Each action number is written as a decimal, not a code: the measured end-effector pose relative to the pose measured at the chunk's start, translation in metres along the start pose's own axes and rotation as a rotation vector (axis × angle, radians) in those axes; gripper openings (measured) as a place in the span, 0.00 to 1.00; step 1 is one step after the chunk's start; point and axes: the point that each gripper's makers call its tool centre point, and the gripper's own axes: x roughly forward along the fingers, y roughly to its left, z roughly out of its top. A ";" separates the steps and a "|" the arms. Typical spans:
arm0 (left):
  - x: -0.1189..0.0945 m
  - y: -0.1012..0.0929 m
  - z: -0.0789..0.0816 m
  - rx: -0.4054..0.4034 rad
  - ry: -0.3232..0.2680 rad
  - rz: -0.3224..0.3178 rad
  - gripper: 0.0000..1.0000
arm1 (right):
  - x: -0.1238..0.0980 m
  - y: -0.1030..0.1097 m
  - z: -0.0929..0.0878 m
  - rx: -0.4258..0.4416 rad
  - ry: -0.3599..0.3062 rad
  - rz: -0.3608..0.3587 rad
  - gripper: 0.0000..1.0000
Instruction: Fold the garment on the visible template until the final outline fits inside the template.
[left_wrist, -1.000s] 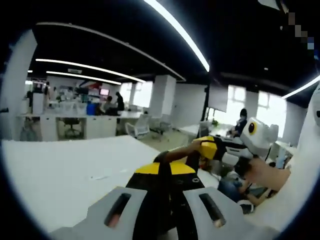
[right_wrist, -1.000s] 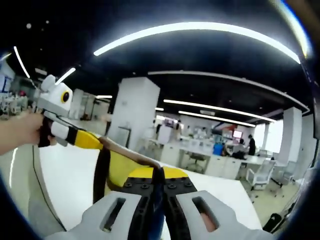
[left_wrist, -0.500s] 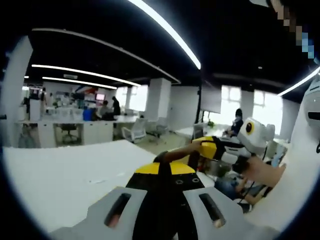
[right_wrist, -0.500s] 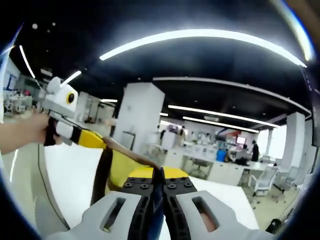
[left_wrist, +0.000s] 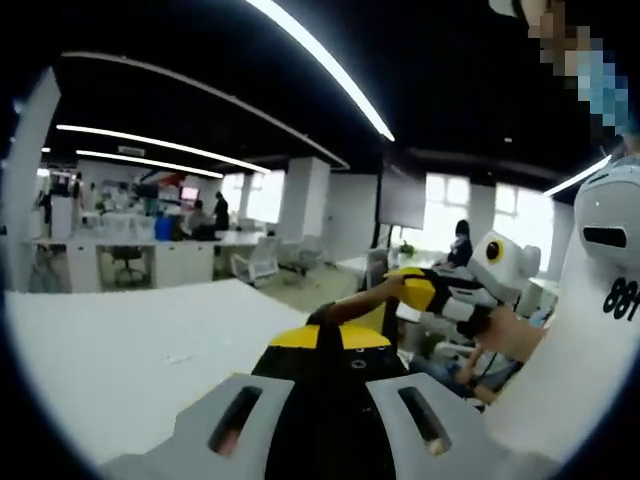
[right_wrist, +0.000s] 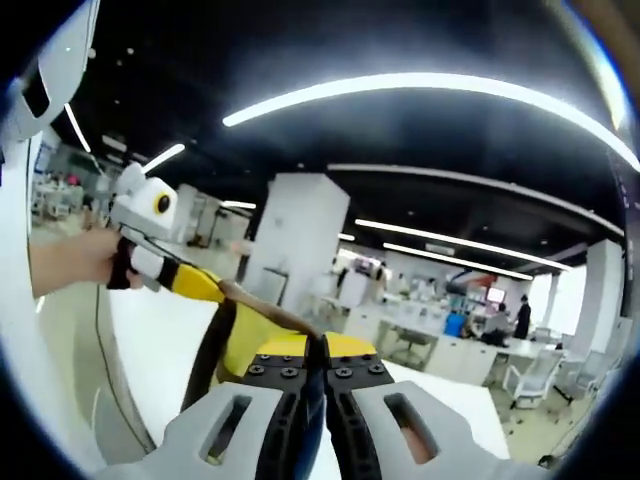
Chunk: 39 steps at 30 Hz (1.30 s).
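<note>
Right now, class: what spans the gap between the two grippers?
A stretch of garment, yellow with a dark band, hangs taut from the left gripper to the right gripper, seen in the right gripper view.

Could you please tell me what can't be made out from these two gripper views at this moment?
- Garment: a yellow and dark strip shows in the right gripper view; the jaws and bottom edge cut off the rest.
- Template: the white table shows no outline I can make out.
- Left gripper and right gripper: jaws together; whatever is pinched is hidden.
</note>
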 end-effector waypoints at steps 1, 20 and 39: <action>0.001 0.001 -0.001 0.007 0.007 0.003 0.01 | 0.002 0.000 -0.002 -0.003 0.002 -0.001 0.04; 0.036 0.093 -0.062 -0.134 0.087 0.170 0.01 | 0.078 -0.015 -0.092 -0.047 0.167 0.049 0.04; 0.063 0.118 -0.083 -0.153 0.147 0.164 0.01 | 0.092 -0.033 -0.128 -0.025 0.245 0.035 0.04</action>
